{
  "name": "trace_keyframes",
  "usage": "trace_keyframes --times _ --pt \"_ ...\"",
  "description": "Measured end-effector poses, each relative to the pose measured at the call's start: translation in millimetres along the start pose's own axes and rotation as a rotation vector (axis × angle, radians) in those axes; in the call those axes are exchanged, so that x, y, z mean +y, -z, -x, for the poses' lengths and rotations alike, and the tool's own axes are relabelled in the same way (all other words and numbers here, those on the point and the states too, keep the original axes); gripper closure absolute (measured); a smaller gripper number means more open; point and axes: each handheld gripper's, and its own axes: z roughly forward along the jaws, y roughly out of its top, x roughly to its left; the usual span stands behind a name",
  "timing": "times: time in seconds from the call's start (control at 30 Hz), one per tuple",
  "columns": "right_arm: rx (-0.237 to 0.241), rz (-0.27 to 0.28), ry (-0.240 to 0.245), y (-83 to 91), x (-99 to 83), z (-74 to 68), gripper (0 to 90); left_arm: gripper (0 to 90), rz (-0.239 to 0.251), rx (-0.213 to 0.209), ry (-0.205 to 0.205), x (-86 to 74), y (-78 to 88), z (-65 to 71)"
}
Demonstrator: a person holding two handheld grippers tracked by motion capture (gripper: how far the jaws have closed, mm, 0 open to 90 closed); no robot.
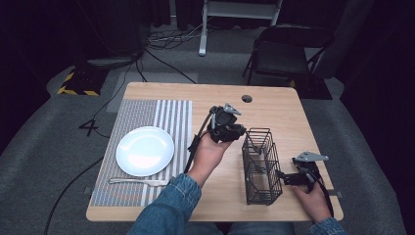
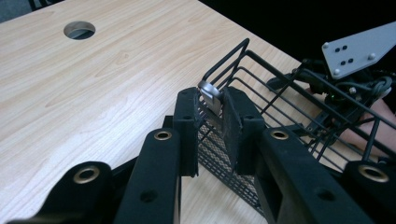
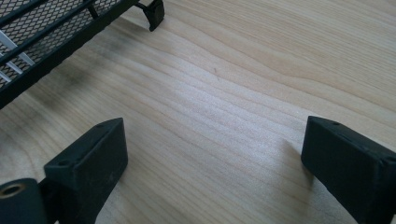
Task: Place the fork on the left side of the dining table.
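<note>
left gripper view: cutlery end pinched at the basket rim

left gripper view has the left tongs [image 2: 211,122] pressed together on the shiny end of a piece of cutlery [image 2: 210,94], which stands between the pads right at the near corner of the wire basket [image 2: 299,93]. which utensil it is cannot be told; the rest of it lies behind the pads and the mesh. this reads as the step of dropping cutlery into the basket, or lifting it out; the frames do not settle which. if it is going in, the next move calls for keeping the piece upright over the compartment and letting the pads part only once its lower end is inside the wires.

the right tongs [image 3: 212,154] stand spread over bare wood with nothing between them, the basket's foot [image 3: 154,13] well ahead of them and to their left. from the high view they [image 1: 283,177] sit just beside the basket's near end.

farther from the left tongs [image 1: 234,131], past the wrist, a white plate [image 1: 145,151] and a fork [image 1: 138,181] rest on a striped placemat [image 1: 171,115]. the table [image 1: 274,105] is pale wood with a cable hole [image 1: 247,98]. around it are grey carpet, loose cables and a dark folding chair [image 1: 286,51].
</note>
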Motion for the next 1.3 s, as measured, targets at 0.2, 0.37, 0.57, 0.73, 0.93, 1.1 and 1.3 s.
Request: trace_keyframes --times 0.2,0.37,0.57,0.73,0.93,1.1,1.3 --pt "0.001 0.002 0.001 0.1 -0.1 -0.1 7.4 76.7 -0.009 0.004 0.005 4.5 -4.1 1.1" --pt "0.002 0.005 0.001 0.1 -0.2 -0.2 7.9 77.9 -0.018 -0.001 0.017 8.0 -4.3 2.0" --pt "0.002 0.006 0.004 0.2 -0.3 -0.2 8.3 83.7 -0.011 -0.039 0.035 11.5 -2.3 4.8" --pt "0.002 0.006 0.004 0.3 -0.3 -0.3 8.4 85.8 -0.011 -0.022 -0.005 16.9 1.1 13.2" --pt "0.002 0.005 0.004 0.6 -0.5 -0.5 8.8 85.8 0.002 -0.027 -0.032 25.4 10.6 20.0" --pt "0.001 0.005 0.003 0.7 -0.5 -0.7 8.9 85.8 0.014 -0.029 -0.04 30.5 18.7 22.4" --pt "0.001 0.005 0.003 0.7 -0.5 -0.7 8.9 85.8 0.033 -0.033 -0.051 38.1 32.6 26.2"
